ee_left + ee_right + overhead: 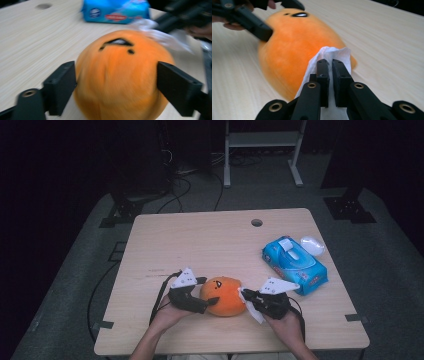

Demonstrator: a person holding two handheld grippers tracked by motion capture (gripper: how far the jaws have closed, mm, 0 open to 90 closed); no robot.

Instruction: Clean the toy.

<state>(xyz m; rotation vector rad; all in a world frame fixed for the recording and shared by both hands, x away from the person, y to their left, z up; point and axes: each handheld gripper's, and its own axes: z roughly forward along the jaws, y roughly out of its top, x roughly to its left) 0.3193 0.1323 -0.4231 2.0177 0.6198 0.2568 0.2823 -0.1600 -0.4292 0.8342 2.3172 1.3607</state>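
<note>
Left tongs [116,82] stand wide around the round, fuzzy orange plush toy [222,295] near the pale wooden bench's [210,240] near edge; right tongs [331,65] pinch a crumpled white tissue [332,53] against it.

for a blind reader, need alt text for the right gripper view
The right hand-held gripper pinches a white wipe against an orange plush toy on a wooden table. The left hand-held gripper touches the toy's far side.
</note>
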